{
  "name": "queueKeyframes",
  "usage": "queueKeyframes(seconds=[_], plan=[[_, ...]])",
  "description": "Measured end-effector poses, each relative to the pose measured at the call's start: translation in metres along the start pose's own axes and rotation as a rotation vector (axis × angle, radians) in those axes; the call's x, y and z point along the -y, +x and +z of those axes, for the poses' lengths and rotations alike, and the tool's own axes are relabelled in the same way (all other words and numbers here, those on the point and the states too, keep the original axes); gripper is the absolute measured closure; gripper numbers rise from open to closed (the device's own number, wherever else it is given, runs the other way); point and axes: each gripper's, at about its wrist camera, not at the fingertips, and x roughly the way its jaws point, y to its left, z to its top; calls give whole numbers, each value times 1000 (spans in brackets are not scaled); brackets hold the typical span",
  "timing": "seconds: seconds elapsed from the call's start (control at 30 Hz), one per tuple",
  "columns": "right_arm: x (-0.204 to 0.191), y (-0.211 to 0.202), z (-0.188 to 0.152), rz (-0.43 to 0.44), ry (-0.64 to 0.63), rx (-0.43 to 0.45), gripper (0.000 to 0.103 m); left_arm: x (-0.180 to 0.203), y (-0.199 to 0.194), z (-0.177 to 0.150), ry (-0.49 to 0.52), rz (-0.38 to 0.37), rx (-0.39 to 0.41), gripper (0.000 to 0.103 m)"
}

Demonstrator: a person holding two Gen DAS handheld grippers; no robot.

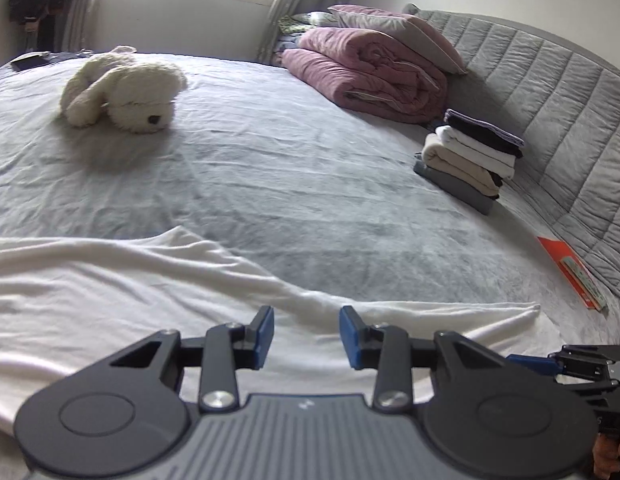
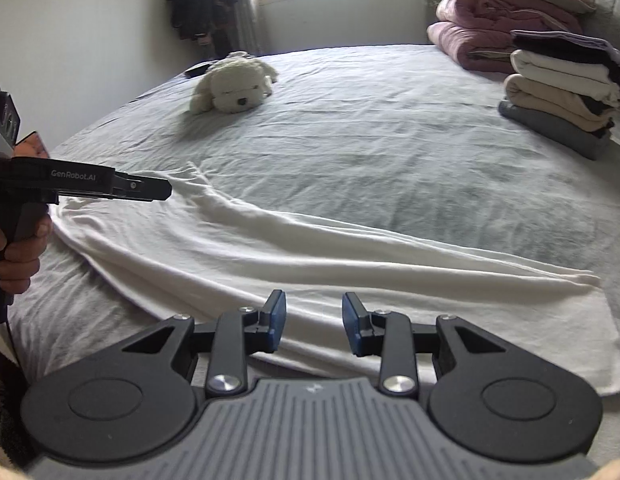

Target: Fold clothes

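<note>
"GenRobot.AI" is printed in pale letters on the black body of the left gripper (image 2: pixel 165 189), which a hand (image 2: pixel 17 252) holds at the left of the right wrist view, above the left edge of the white garment (image 2: pixel 310 256). Its blue-padded jaws stand apart with nothing between them. The garment, soft and rumpled into long ridges, lies spread across the near part of the grey bed sheet (image 1: pixel 269 168). A fluffy cream toy dog (image 1: pixel 121 90) rests further back. The right gripper (image 2: pixel 314 322) hovers over the cloth, jaws parted and empty. At right sits a stack of folded clothes (image 1: pixel 468 160).
</note>
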Motion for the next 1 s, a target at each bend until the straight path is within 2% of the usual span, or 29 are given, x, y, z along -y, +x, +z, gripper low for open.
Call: queueKeyframes(seconds=[0.23,0.6,0.77,0.83,1.0], plan=[[-37,16,-1,157,-77,-55,76,-42,-45,-19,-60,60,15,68],[-57,41,2,121,-187,-87,77,-112,-70,-42,-294,196,-7,73],[-65,39,3,95,-268,-80,77,-127,-69,-47,-383,205,-15,80],[-67,39,2,88,-309,-82,77,-129,-69,-46,-401,199,-9,90],[-63,45,4,81,-315,-96,77,-128,-64,-46,-416,207,-9,91]])
